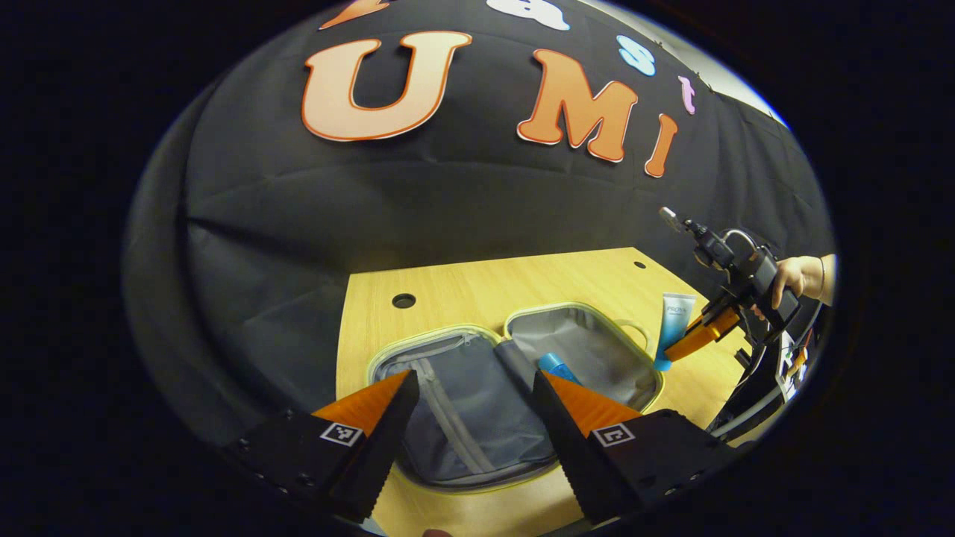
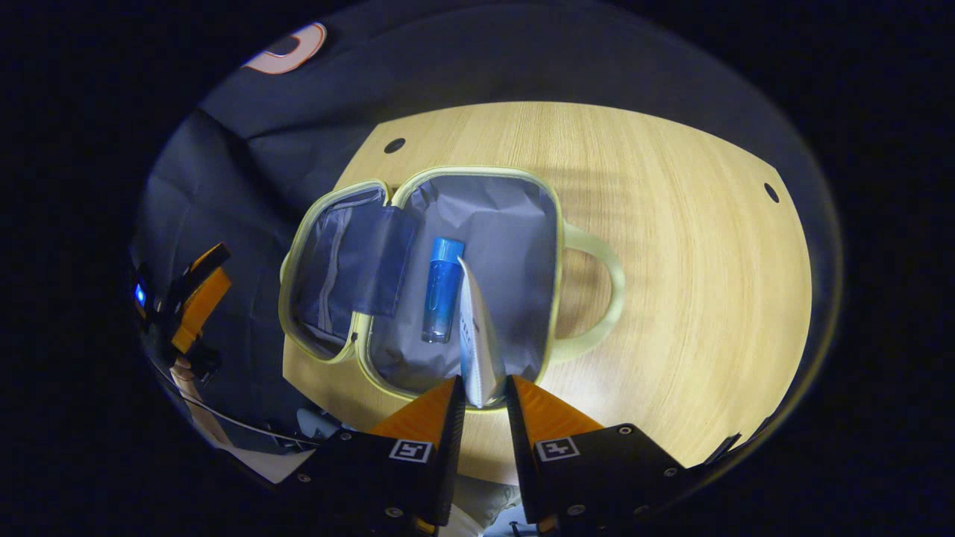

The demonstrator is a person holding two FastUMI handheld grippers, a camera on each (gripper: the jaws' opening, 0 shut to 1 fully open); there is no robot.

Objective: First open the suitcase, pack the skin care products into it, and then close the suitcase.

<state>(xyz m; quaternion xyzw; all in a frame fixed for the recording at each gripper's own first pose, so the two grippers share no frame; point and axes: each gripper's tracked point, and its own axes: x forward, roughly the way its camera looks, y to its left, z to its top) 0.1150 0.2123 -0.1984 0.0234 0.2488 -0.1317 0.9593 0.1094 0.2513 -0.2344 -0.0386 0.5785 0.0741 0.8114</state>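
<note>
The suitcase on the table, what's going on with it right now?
The suitcase lies open flat on the wooden table, and a person is packing skin care products into it. A blue bottle already lies inside the half with the handle. The right hand-held gripper is shut on a white tube, holding it above that same half. The left hand-held gripper hangs open over the case, holding nothing.

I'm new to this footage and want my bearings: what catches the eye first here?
The open suitcase lies flat on the wooden table, lining exposed, with a blue bottle resting inside. The right claw grips a white tube and holds it over the suitcase. The left claw hangs open above the suitcase's other half.
</note>
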